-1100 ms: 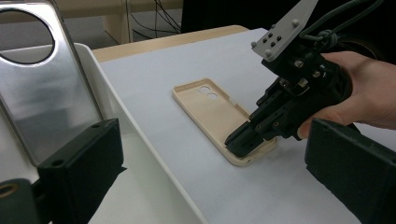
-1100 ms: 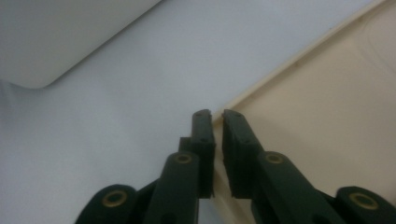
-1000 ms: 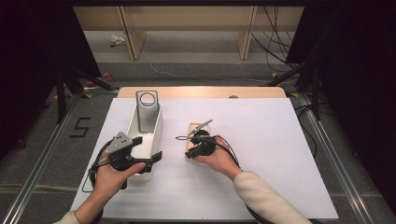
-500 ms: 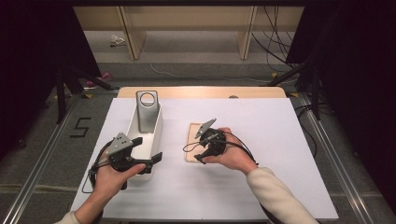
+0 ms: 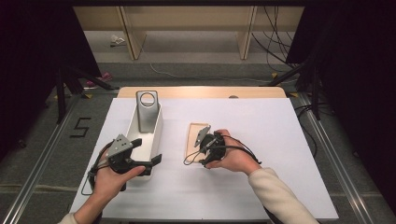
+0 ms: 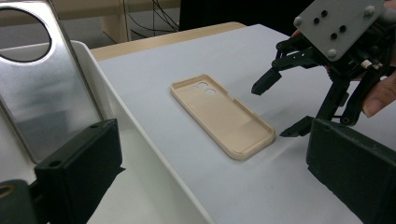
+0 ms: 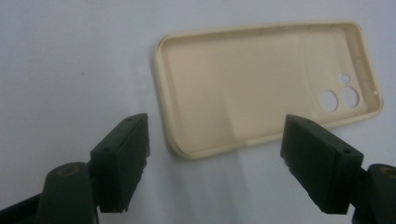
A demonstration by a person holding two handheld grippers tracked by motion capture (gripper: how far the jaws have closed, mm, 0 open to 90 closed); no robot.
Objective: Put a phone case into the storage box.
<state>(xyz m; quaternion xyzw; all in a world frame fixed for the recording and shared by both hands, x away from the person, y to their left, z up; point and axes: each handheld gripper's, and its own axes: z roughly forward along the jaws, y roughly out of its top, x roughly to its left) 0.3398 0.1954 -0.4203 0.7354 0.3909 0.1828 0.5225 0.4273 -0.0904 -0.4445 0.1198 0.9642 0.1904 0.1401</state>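
Beige phone case (image 7: 261, 93) now lying flat, released; right gripper (image 7: 215, 158) jaws, just opened, hanging empty above its near end.

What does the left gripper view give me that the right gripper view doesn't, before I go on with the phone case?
Left gripper view alone: the white tray with its metal plate, the right gripper open beside the phone case, and the table's far wooden edge.
Right gripper view alone: the right gripper's own fingers spread apart, short of the case's near end.
Both: the beige case lying hollow side up on the white surface, camera holes visible, touched by nothing.
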